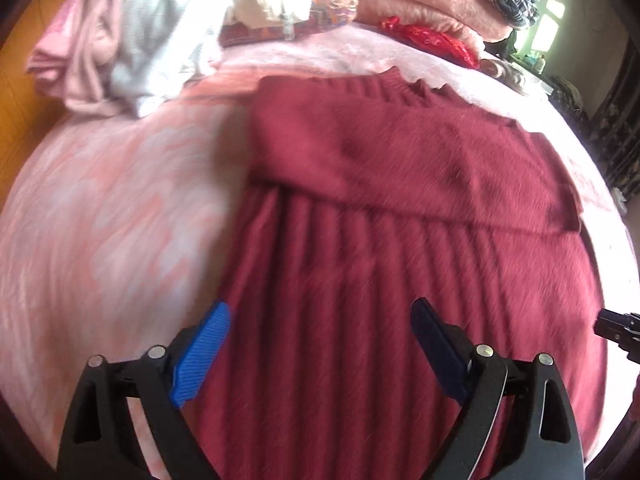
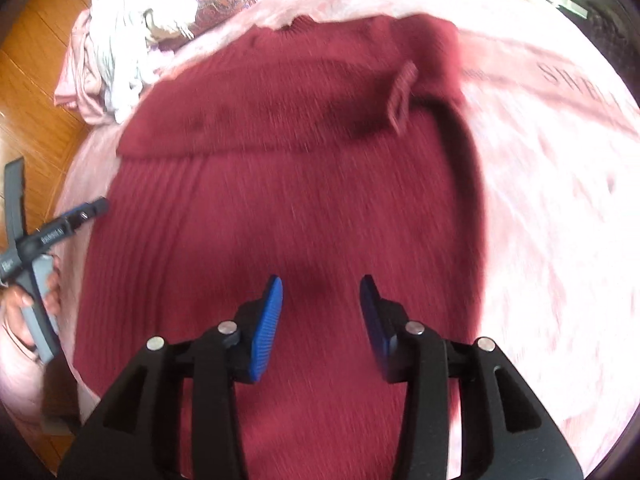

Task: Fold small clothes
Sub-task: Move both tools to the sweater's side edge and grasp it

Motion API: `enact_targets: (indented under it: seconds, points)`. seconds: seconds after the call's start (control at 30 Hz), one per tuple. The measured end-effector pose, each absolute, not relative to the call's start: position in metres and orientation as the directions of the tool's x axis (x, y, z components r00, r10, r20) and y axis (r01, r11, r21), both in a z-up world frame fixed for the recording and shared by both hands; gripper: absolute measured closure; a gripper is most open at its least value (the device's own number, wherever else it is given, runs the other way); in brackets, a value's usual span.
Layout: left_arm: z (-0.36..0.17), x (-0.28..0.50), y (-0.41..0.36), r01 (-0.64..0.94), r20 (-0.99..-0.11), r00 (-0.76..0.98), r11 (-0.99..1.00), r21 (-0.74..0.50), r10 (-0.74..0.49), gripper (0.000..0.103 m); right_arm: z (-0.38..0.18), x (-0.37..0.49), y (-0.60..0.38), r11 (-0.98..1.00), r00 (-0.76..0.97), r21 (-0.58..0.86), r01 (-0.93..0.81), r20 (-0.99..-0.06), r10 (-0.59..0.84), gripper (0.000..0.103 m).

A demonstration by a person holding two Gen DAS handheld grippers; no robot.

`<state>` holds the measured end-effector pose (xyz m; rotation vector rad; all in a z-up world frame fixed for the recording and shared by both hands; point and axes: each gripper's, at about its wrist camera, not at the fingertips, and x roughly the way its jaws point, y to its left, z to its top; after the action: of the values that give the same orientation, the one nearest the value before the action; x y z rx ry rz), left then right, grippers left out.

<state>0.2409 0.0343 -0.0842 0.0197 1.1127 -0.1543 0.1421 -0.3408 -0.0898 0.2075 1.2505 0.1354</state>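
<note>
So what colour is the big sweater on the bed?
Dark red sweater, with ribbed stripes; the right wrist view shows it best.

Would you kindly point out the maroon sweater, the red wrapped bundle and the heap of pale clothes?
maroon sweater [image 2: 280, 208]: right wrist view, on its ribbed body.
red wrapped bundle [image 1: 432, 40]: left wrist view, on its middle.
heap of pale clothes [image 1: 160, 40]: left wrist view, on the white garment.

Both wrist cams look fwd/down, close over same red sweater [image 1: 400, 240], L & R sides.
</note>
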Motion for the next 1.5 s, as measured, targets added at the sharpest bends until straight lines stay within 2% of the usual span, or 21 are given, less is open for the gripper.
enact_targets:
  seconds: [0.2, 0.3, 0.4, 0.5, 0.87, 1.07, 1.33, 1.4, 1.47, 1.5]
  points:
    - [-0.100, 0.190, 0.072, 0.081, -0.930, 0.362, 0.996, -0.036, -0.064, 0.011, -0.098, 0.074, -0.349, 0.972, 0.289, 0.220, 0.076, -0.938, 0.190, 0.056]
    - [-0.103, 0.170, 0.082, 0.069, -0.935, 0.348, 0.997, -0.044, -0.066, 0.011, -0.094, 0.052, -0.351, 0.971, 0.298, 0.218, 0.097, -0.937, 0.181, 0.048]
    - [-0.106, 0.152, 0.086, 0.073, -0.939, 0.334, 0.996, -0.057, -0.078, 0.011, -0.095, 0.036, -0.349, 0.969, 0.292, 0.221, 0.108, -0.939, 0.181, 0.047]
    - [-0.108, 0.138, 0.090, 0.074, -0.944, 0.321, 0.995, -0.063, -0.083, 0.011, -0.095, 0.022, -0.351, 0.966, 0.283, 0.226, 0.123, -0.941, 0.184, 0.040]
    - [-0.116, 0.096, 0.096, 0.070, -0.952, 0.261, 0.987, -0.144, -0.158, 0.010, -0.109, -0.013, -0.359, 0.937, 0.271, 0.296, 0.183, -0.932, 0.241, 0.037]
    - [-0.119, 0.091, 0.091, 0.083, -0.952, 0.262, 0.987, -0.140, -0.158, 0.009, -0.110, -0.026, -0.363, 0.923, 0.297, 0.327, 0.201, -0.919, 0.261, 0.035]
    - [-0.119, 0.087, 0.083, 0.073, -0.936, 0.262, 0.972, -0.222, -0.233, 0.010, -0.114, -0.020, -0.356, 0.899, 0.326, 0.385, 0.209, -0.894, 0.307, 0.036]
    - [-0.117, 0.084, 0.080, 0.080, -0.931, 0.257, 0.966, -0.248, -0.260, 0.011, -0.114, -0.019, -0.355, 0.898, 0.330, 0.387, 0.211, -0.892, 0.308, 0.041]
    - [-0.116, 0.084, 0.077, 0.084, -0.927, 0.254, 0.961, -0.263, -0.276, 0.015, -0.115, -0.019, -0.354, 0.890, 0.336, 0.403, 0.213, -0.886, 0.321, 0.048]
    - [-0.117, 0.084, 0.077, 0.079, -0.927, 0.252, 0.961, -0.267, -0.278, 0.022, -0.116, -0.018, -0.354, 0.888, 0.336, 0.405, 0.217, -0.885, 0.322, 0.049]
